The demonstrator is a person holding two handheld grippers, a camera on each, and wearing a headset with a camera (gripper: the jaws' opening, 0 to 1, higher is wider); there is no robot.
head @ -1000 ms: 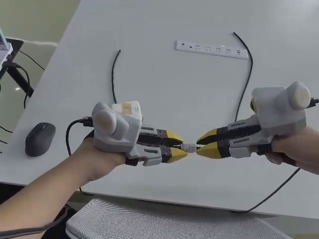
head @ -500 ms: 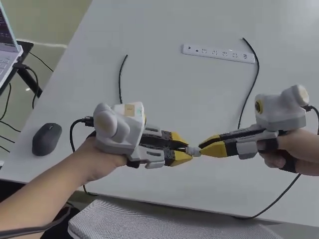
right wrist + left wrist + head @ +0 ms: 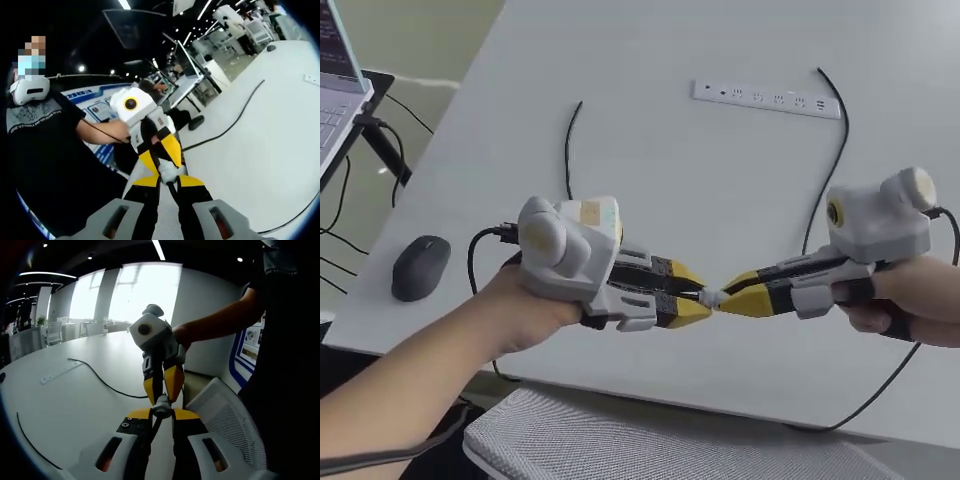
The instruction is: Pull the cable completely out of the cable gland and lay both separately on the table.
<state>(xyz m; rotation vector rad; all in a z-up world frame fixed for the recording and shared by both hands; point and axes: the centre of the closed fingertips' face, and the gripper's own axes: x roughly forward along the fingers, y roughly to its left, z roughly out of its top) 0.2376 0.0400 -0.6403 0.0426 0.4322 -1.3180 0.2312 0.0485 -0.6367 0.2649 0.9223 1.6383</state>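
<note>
The white desk spreads beneath and beyond both tongs; a grey mesh chair sits below them at the near edge. The left tongs and the right tongs are held in the air above that edge, meeting tip to tip. Both are clenched. The left pair seems to pinch the thin black cable, and the right pair seems to pinch the small pale cable gland, which sits exactly between the two sets of tips; the grip is too small to be sure of which holds which. Far beyond the tongs lies a white power strip; a dark mouse rests well out from the left tongs' outer side; a loose black lead lies beyond the left tongs.

As I judge it, the step in hand is the pull itself: cable and gland are joined, and neither is on the desk yet. The next move calls for drawing the two tongs straight apart along the cable's line with both grips firm; a slack pinch on so thin a cable could slip.

No brand or writing can be read: the pale sticker on the left tongs' body is too blurred, and the laptop screen's text is too small.
</note>
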